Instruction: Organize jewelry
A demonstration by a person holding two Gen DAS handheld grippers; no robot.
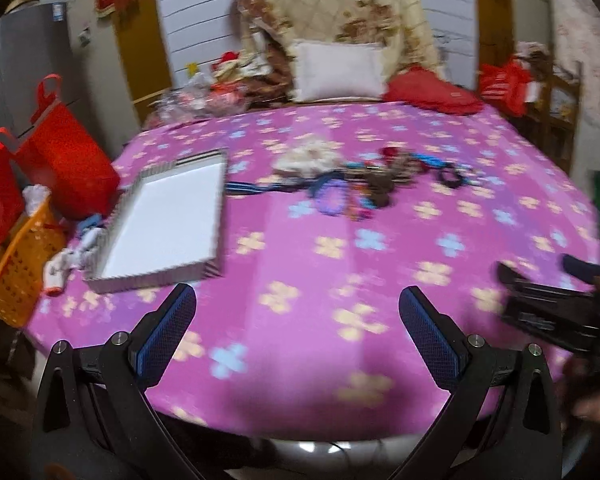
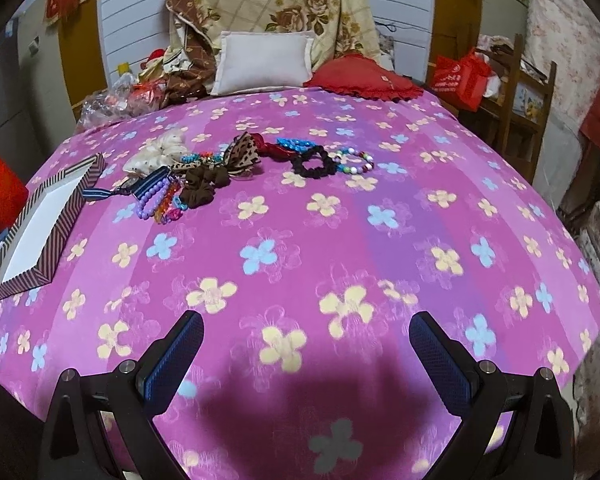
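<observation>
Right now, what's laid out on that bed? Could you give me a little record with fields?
surface: bed with purple flowered sheet
container: striped box, empty, white inside, at the left
jewelry pile: beaded bracelets, scrunchies and hair ties, mid-bed, outside the box
black scrunchie: right end of the pile
left gripper: open, holding nothing
right gripper: open, holding nothing
</observation>
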